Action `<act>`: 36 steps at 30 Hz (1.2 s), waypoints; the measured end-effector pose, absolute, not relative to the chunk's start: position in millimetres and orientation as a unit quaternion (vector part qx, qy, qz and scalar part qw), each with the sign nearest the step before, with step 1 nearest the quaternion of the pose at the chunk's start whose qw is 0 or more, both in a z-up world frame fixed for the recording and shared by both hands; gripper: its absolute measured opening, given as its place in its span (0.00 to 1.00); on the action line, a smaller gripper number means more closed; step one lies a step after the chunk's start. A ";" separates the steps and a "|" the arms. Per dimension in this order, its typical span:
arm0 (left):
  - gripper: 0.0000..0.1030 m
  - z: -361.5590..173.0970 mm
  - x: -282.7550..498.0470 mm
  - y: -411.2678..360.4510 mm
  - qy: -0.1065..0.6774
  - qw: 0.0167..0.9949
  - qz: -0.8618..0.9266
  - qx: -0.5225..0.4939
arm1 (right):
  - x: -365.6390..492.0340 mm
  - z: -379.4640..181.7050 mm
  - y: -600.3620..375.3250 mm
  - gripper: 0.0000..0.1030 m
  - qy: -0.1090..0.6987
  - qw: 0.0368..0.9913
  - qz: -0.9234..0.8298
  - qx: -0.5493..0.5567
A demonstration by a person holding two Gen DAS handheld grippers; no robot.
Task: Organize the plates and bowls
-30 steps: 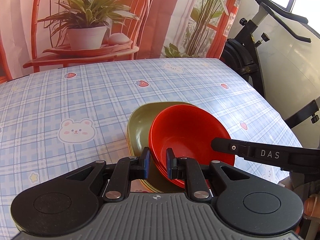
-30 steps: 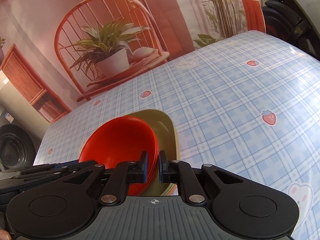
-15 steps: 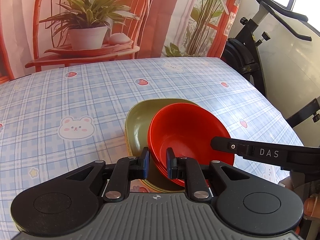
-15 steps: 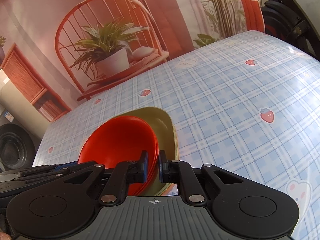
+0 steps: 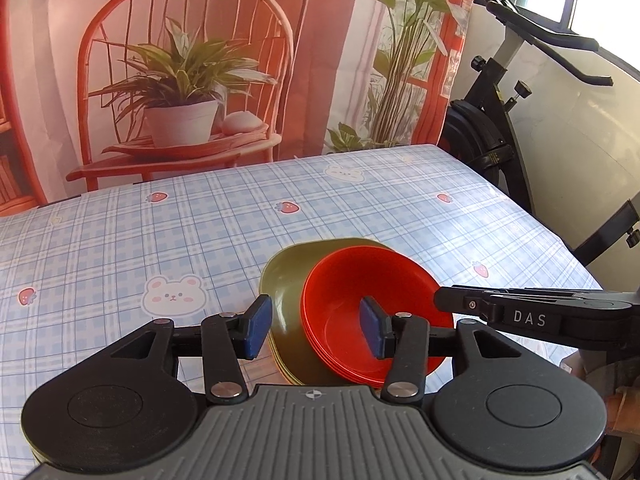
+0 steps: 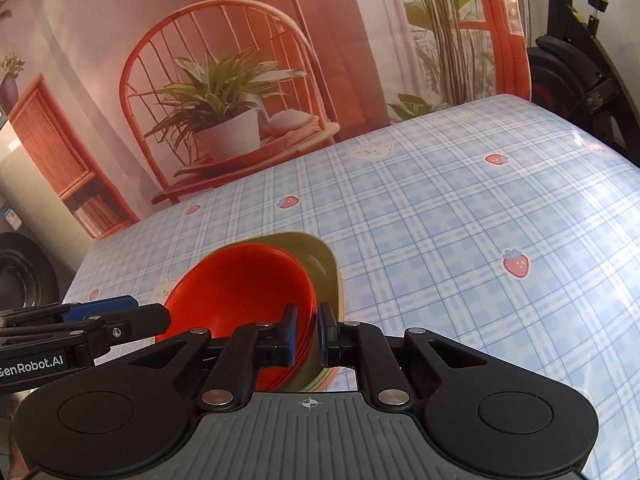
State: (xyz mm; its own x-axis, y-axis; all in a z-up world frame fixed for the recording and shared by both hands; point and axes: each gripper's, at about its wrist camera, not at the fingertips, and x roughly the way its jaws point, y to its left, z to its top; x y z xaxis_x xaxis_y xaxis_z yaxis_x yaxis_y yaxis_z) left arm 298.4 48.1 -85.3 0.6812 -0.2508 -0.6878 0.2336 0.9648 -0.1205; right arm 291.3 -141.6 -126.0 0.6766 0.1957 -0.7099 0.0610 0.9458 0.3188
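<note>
A stack of red bowls (image 5: 372, 300) sits nested in a stack of olive-green plates (image 5: 286, 284) on the checked tablecloth (image 5: 160, 232). My left gripper (image 5: 316, 326) is open, its blue pads either side of the near-left rims, one pad inside the top bowl. My right gripper (image 6: 307, 334) is shut on the right rims of the red bowls (image 6: 240, 284) and olive plates (image 6: 326, 268). The right gripper also shows in the left wrist view (image 5: 520, 314) at the bowls' right side.
An exercise bike (image 5: 520, 128) stands past the table's right edge. A printed backdrop of a chair and potted plant (image 5: 180, 92) hangs behind the table's far edge. Open tablecloth lies left of and beyond the stack.
My left gripper has opened and let go of the bowls' and plates' rim. The right gripper has stayed shut on the stack, which has barely moved.
</note>
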 end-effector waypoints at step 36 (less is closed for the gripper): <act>0.90 78.0 116.9 20.1 0.177 0.981 -0.072 0.021 | 114.9 54.6 -150.6 1.00 0.200 0.978 0.007 0.054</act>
State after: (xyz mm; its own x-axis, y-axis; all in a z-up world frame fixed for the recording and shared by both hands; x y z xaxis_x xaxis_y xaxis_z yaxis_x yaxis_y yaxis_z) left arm 116.9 20.1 78.0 0.9273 -0.1336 -0.3496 0.1486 0.9888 0.0163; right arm 114.9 -150.6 54.6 0.9201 0.0346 -0.3901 0.0089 0.9940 0.1091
